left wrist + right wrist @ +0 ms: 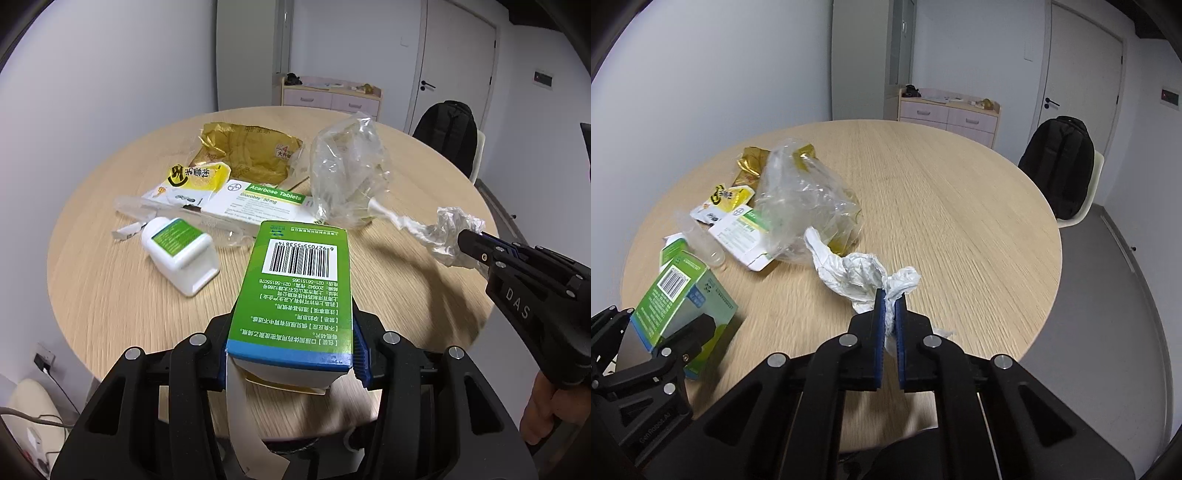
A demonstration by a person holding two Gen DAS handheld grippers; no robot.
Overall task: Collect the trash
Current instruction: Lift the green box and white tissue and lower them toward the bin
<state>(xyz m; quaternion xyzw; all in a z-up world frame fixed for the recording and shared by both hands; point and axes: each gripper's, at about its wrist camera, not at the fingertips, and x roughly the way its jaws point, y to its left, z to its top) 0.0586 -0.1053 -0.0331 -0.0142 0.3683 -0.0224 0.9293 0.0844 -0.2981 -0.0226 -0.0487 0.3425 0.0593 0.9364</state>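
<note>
My left gripper (293, 354) is shut on a green medicine box (295, 288) with a barcode, held tilted above the round wooden table (110, 295). My right gripper (891, 298) is shut on a crumpled white paper wad (857, 275), lifted off the table, its tail trailing toward a clear plastic bag (798, 199). On the table lie a white bottle (181, 254), a flat Acarbose box (258, 203), a yellow packet (195, 177), a gold foil bag (247, 151) and a clear tube (136, 206). The right gripper (467, 236) shows at the right, the left gripper (665, 328) at the lower left.
A chair with a black backpack (1060, 166) stands past the table's right edge. A pink drawer cabinet (949, 110) and a door (1082, 74) are at the far wall. Cables and a wall socket (44, 358) sit on the left near the floor.
</note>
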